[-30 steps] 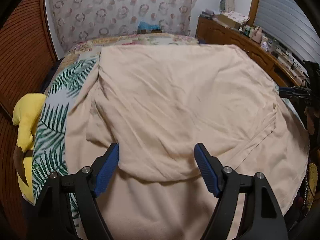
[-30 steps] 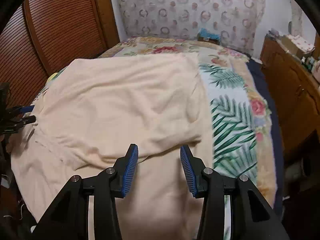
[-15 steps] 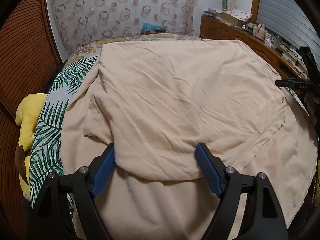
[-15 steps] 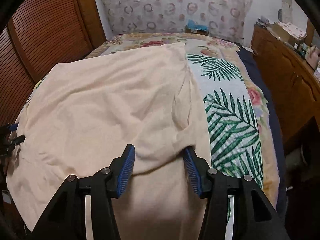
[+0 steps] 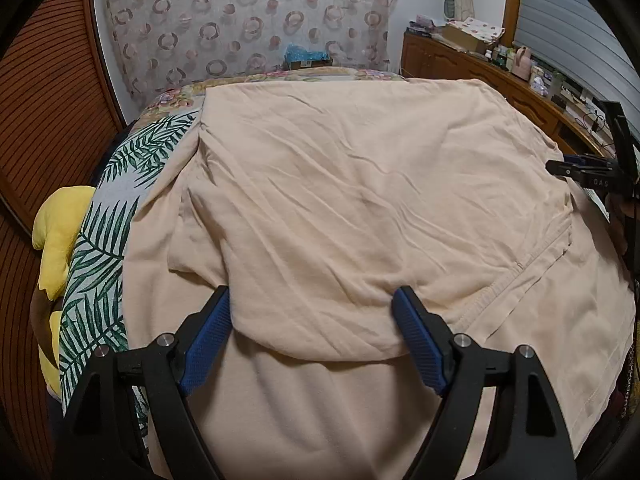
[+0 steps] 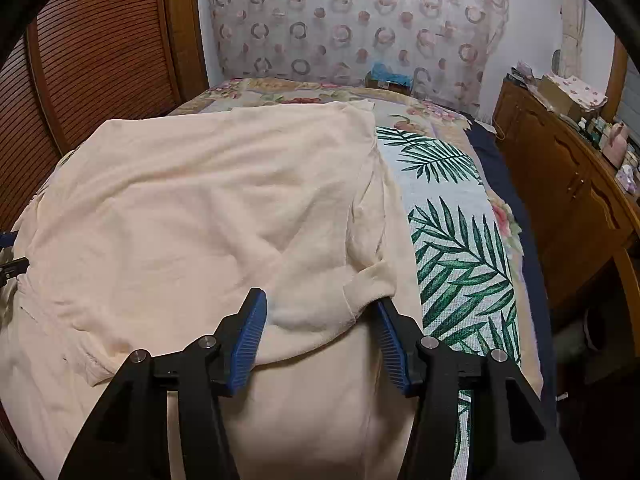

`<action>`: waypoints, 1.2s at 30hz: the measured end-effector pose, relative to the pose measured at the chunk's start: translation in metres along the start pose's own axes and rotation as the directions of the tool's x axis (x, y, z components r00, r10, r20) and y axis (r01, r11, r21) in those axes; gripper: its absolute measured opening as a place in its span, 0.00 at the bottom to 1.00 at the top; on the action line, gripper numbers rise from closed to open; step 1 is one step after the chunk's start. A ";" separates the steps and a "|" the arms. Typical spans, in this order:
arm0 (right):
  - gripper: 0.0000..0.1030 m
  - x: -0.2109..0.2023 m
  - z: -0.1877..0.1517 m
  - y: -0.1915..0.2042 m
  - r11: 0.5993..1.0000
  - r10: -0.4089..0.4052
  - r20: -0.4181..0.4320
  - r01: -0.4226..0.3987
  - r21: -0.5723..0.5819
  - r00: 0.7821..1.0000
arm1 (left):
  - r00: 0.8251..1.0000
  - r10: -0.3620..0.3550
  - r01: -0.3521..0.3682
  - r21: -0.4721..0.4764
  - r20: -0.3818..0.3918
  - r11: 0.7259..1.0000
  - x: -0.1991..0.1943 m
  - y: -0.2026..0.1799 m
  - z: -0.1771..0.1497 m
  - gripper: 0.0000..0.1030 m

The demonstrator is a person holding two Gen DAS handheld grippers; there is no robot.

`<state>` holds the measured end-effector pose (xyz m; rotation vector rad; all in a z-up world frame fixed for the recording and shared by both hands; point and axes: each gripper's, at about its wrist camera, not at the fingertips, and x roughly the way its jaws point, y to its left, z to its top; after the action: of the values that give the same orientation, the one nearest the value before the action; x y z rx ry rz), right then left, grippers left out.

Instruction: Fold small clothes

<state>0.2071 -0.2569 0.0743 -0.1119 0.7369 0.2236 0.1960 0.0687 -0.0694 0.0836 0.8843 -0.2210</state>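
Note:
A large peach garment (image 5: 360,184) lies spread on the bed, its near part folded over itself so a doubled edge faces me. My left gripper (image 5: 312,300) is open, its blue pads on either side of that folded edge, low over the cloth. My right gripper (image 6: 322,300) is open as well, straddling the folded edge by the garment's (image 6: 192,216) right sleeve (image 6: 368,284). The right gripper also shows at the far right of the left wrist view (image 5: 580,172).
The bedspread (image 6: 452,240) has green palm leaves and flowers. A yellow plush toy (image 5: 60,232) lies off the bed's left side. A wooden dresser (image 6: 568,184) with clutter runs along the right. A slatted wooden door (image 6: 96,52) stands at the left. A patterned curtain (image 5: 248,20) hangs behind.
Both grippers have come down and forward over the garment, so the folded edge now sits between each pair of pads. The jaws have stayed open.

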 end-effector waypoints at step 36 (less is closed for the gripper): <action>0.55 0.002 0.002 -0.004 1.000 0.000 -0.007 0.000 -0.010 1.000 | 1.000 -0.025 0.026 -0.098 0.017 0.995 -0.016 0.031 0.009 0.05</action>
<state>0.2108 -0.2600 0.0744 -0.1225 0.7427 0.2268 0.1997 0.1004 -0.0517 -0.0209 0.8793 -0.2017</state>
